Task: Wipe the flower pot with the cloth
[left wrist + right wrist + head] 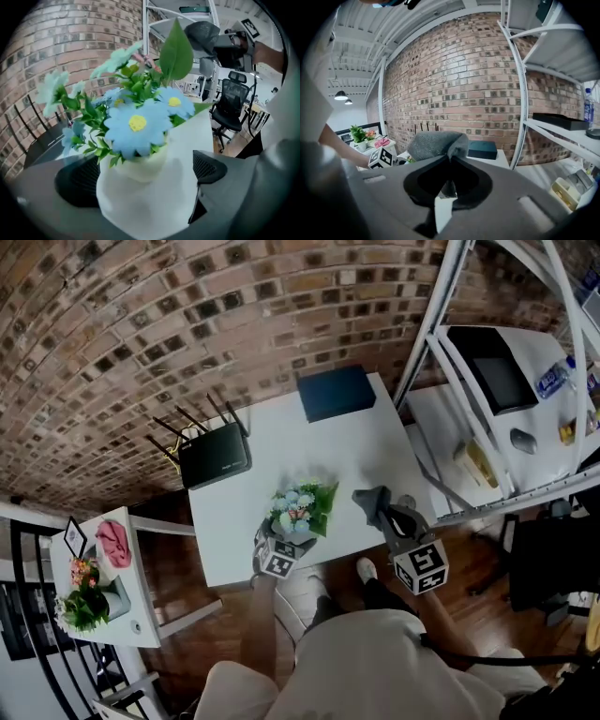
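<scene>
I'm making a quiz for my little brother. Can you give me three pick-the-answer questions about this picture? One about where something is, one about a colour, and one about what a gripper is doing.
1. Where is the router?
A. on the table
B. on the shelf
C. on the floor

2. What colour is the cloth in the right gripper?
A. pink
B. grey
C. yellow

3. How are the left gripper's jaws?
A. shut with nothing between them
B. open, with the pot between them
C. shut on a cloth

Answers:
1. A: the head view shows the router sitting on the white tabletop.
2. B: the right gripper view shows its jaws shut on a grey cloth.
3. B: the left gripper view shows the jaws wide apart, one on each side of the pot.
</scene>
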`<move>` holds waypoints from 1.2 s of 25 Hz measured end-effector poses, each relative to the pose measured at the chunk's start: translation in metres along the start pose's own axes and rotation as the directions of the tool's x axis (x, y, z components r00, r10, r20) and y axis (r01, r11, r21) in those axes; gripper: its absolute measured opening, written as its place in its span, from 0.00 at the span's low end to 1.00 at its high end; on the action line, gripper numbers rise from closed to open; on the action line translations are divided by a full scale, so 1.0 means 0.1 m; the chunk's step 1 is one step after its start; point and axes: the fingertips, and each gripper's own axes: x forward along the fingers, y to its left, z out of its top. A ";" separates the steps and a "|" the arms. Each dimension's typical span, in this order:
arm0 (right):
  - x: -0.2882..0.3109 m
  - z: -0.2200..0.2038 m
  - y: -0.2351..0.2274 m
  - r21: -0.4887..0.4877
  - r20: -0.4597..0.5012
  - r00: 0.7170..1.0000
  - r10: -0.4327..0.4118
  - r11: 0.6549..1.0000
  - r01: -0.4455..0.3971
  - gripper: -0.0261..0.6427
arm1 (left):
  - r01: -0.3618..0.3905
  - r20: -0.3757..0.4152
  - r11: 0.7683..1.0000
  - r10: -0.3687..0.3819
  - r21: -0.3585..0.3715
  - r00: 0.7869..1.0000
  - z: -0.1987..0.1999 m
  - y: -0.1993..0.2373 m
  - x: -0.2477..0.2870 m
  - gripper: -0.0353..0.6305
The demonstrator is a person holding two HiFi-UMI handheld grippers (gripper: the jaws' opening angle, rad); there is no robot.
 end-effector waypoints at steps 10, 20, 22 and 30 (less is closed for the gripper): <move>-0.13 -0.04 -0.01 0.003 -0.002 0.999 -0.038 0.999 0.038 0.05 | 0.028 0.001 0.999 -0.028 0.039 1.000 0.33 0.12 0.38 0.93; -0.22 0.03 -0.13 0.011 0.028 0.999 -0.043 0.999 0.043 0.05 | 0.125 0.062 0.943 -0.111 -0.309 0.992 0.51 0.05 0.28 0.83; -0.22 0.03 -0.15 0.016 0.031 0.999 -0.040 0.999 0.040 0.05 | 0.191 0.135 0.886 -0.147 -0.421 0.980 0.57 -0.02 0.23 0.83; -0.17 0.17 -0.03 -0.003 0.084 0.986 0.141 0.990 -0.141 0.05 | 0.518 0.495 0.646 -0.240 -0.560 0.835 1.24 -0.46 -0.40 0.83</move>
